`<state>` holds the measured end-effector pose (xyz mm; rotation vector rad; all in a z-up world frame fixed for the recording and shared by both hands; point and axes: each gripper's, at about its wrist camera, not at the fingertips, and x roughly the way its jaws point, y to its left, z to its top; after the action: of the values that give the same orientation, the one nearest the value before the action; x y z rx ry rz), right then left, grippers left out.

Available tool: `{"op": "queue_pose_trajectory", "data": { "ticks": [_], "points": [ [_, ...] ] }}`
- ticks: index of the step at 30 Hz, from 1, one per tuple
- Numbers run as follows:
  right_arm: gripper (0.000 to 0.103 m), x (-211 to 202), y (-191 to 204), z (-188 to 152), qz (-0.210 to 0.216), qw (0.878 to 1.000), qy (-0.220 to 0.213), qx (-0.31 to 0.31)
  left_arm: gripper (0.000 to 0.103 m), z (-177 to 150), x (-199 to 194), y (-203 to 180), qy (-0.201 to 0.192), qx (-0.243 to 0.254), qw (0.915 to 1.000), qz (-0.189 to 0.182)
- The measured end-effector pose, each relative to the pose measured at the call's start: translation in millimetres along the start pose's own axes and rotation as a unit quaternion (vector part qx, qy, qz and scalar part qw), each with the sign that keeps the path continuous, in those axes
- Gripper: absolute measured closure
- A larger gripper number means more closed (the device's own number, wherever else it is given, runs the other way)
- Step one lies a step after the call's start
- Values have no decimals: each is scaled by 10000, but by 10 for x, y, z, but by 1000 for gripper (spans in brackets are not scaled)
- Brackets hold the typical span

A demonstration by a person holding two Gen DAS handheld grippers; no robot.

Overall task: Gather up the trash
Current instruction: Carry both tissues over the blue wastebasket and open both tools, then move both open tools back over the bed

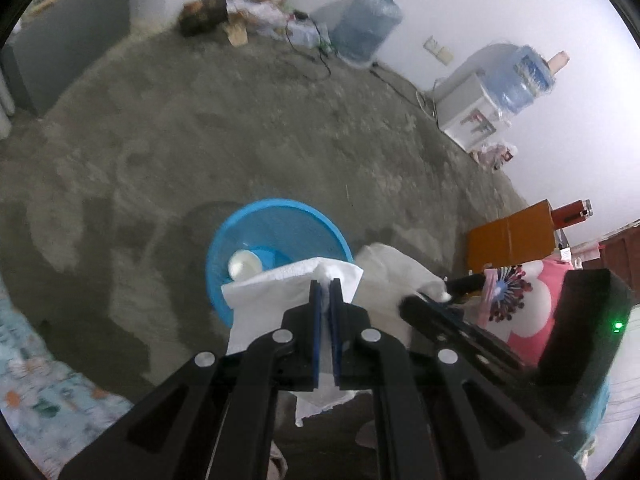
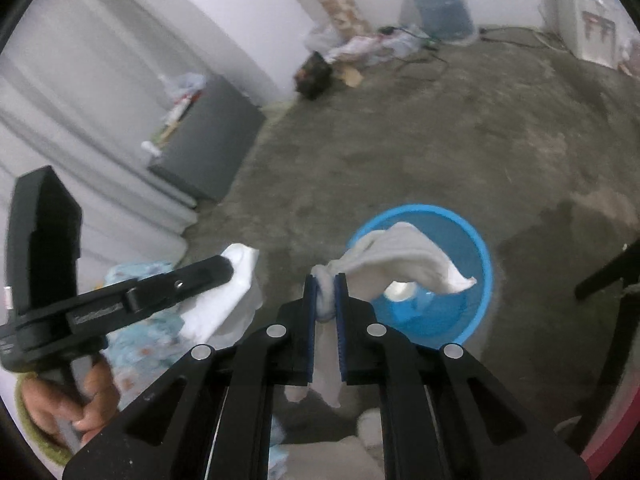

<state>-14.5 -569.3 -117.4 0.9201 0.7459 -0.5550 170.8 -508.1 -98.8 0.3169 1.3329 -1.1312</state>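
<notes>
White tissues, two: your left gripper (image 1: 328, 286) clamps one tissue (image 1: 280, 292), your right gripper (image 2: 324, 280) pinches the other tissue (image 2: 400, 256). One blue basket (image 1: 224, 248), lower centre, holds one white cup (image 1: 244, 266).

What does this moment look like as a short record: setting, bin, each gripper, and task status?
setting: bare concrete floor, clutter along the walls
bin: blue basket on the floor, a white cup inside
left gripper: shut on a white tissue, near the basket rim
right gripper: pads around a white cloth that hangs over the basket; whether they press it is unclear
task status: both pieces not yet dropped in
</notes>
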Motion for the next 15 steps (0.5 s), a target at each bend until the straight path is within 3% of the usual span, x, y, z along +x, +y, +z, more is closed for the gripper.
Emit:
{"op": "queue_pose_trajectory", "data": {
  "ticks": [4, 9, 15],
  "points": [
    [63, 316, -195, 8, -261, 9994, 186, 133, 80, 74, 337, -4, 273, -99, 9996, -5],
    [63, 405, -291, -29, -404, 9982, 273, 338, 76, 27, 395, -29, 349, -105, 9992, -146],
    [52, 224, -153, -106, -297, 9993, 86, 214, 67, -56, 41, -22, 5, 62, 9999, -160]
  ]
}}
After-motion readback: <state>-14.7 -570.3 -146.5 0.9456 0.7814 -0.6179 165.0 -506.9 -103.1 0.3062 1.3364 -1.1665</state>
